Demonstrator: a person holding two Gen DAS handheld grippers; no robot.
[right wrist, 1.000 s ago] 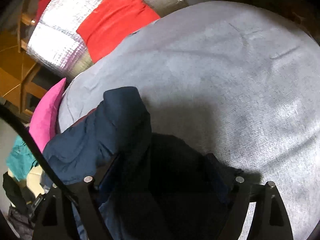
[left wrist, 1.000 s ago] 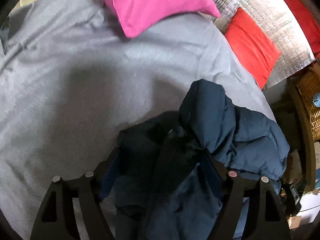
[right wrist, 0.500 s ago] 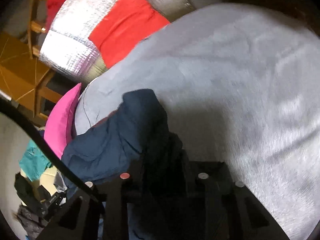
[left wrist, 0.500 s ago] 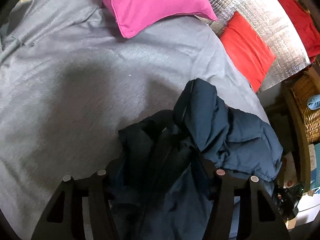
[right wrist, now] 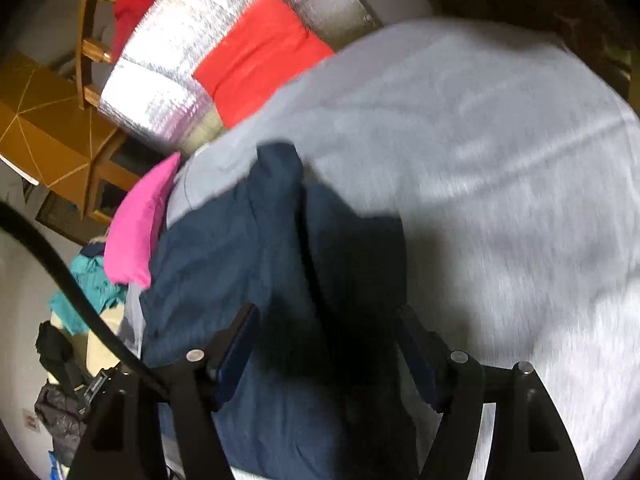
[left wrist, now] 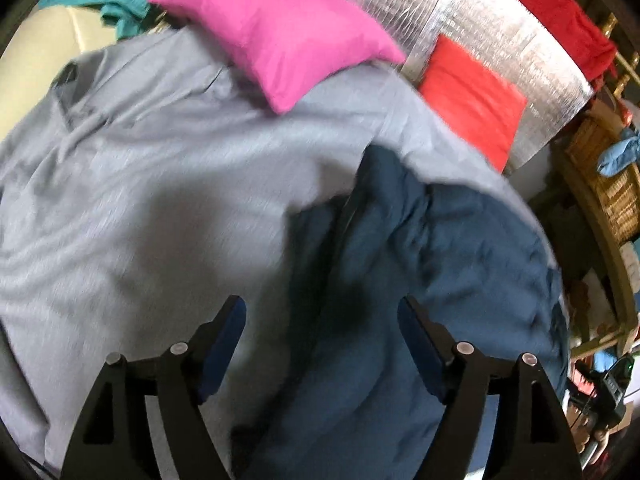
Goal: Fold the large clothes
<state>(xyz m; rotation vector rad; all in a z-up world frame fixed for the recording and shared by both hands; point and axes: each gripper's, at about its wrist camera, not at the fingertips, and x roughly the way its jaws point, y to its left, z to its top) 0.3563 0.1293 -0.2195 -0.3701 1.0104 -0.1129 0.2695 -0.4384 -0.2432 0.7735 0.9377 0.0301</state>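
Two grippers hang over a bed covered in a grey sheet (left wrist: 160,184). In the left wrist view the left gripper (left wrist: 322,312) has just been opening; its jaws stand wide with nothing pinched, above the left edge of the navy jacket (left wrist: 432,264) heaped on the bed's right side. A pink pillow (left wrist: 280,32) lies far off. In the right wrist view the right gripper (right wrist: 326,320) has likewise just been opening, clear of the jacket (right wrist: 224,248) below it.
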